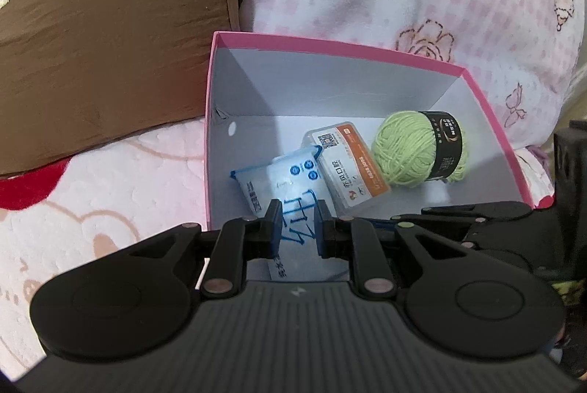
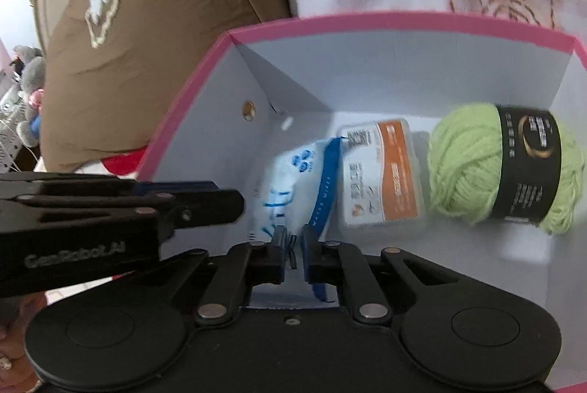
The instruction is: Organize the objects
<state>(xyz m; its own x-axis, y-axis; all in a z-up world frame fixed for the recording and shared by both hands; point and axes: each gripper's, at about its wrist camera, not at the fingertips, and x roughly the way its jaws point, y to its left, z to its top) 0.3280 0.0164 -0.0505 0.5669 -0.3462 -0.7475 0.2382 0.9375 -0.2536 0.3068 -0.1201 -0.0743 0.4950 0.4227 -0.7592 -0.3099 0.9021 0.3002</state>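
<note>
Cushion (image 1: 110, 44): brown, leaning left of the pink box (image 1: 367, 44).
Left claw (image 1: 298, 224): clamping the tissue pack (image 1: 282, 180) inside the box.
Right claw (image 2: 292, 246): pinching the same pack's blue-edged end.
Card case (image 1: 348, 165): lying beside the pack.
Yarn (image 1: 414, 150): green, sitting rightmost.

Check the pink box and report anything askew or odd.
Nothing is spilled or damaged. The white tissue pack is tilted, both grippers' jaws clamped on its near end. The orange-labelled case and green yarn ball lie loosely inside the pink box.
</note>
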